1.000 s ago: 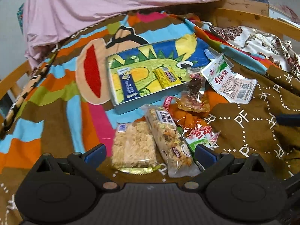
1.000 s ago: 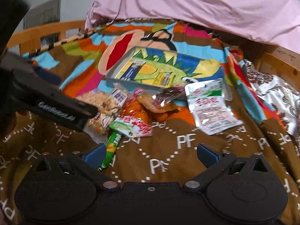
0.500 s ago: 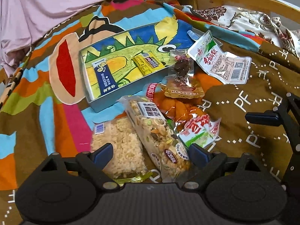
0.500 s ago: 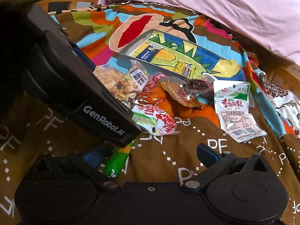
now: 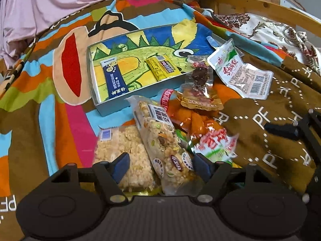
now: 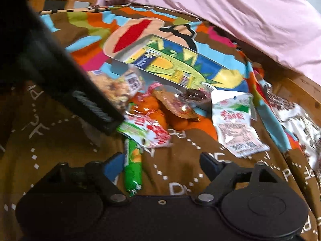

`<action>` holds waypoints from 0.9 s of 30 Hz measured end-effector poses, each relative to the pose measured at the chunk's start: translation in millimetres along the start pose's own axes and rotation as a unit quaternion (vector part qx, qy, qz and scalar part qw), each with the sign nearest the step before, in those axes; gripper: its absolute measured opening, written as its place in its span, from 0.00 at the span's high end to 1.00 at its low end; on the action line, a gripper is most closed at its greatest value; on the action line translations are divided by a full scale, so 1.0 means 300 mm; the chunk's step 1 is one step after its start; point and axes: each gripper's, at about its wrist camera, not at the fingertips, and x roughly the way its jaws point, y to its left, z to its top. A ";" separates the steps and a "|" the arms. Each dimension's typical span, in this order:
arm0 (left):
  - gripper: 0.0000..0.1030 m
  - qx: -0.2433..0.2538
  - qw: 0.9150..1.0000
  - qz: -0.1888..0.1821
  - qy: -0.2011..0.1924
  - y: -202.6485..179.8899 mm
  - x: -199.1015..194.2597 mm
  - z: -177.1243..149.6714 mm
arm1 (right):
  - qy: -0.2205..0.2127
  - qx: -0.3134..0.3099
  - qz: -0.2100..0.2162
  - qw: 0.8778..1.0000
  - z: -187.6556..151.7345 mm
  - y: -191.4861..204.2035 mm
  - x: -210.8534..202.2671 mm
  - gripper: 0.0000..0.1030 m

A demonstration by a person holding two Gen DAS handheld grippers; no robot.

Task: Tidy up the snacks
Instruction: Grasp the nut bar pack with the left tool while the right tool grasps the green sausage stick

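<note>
A pile of snack packets lies on a patterned blanket. In the left wrist view my left gripper (image 5: 161, 167) is closing. A clear nut-bar packet (image 5: 164, 146) lies between its fingers, and the left finger rests over a rice-crisp cake (image 5: 120, 146). The pads do not visibly press on either. In the right wrist view my right gripper (image 6: 161, 165) is closing too. A green stick packet (image 6: 132, 168) lies just inside its left finger, untouched. Behind the pile stands a dinosaur-print tin tray (image 5: 104, 108) holding a blue stick packet (image 5: 115, 78) and a yellow packet (image 5: 160, 68).
A white packet (image 5: 240, 74), a dark dried-fruit packet (image 5: 200, 76), an orange packet (image 5: 198, 122) and a red-and-green packet (image 5: 214, 142) lie right of the nut bar. The left gripper's black body (image 6: 60, 70) fills the right view's left side. Pink bedding (image 6: 240, 10) and a wooden rail (image 5: 260, 6) bound the back.
Both grippers have come down and closer to the pile, and their jaws have narrowed. The left gripper's body now covers more of the right wrist view.
</note>
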 end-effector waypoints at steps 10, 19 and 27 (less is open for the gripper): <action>0.45 0.003 1.000 0.015 -0.014 -0.025 0.035 0.023 | 0.008 0.041 0.064 0.997 0.010 -0.001 0.006 0.67; 0.56 -0.057 0.998 -0.009 0.020 0.025 -0.052 -0.011 | 0.040 0.061 0.098 0.993 -0.003 -0.046 -0.075 0.80; 0.53 -0.078 0.996 -0.011 0.038 0.046 -0.081 -0.036 | 0.044 0.066 0.119 0.990 -0.018 -0.047 -0.100 0.74</action>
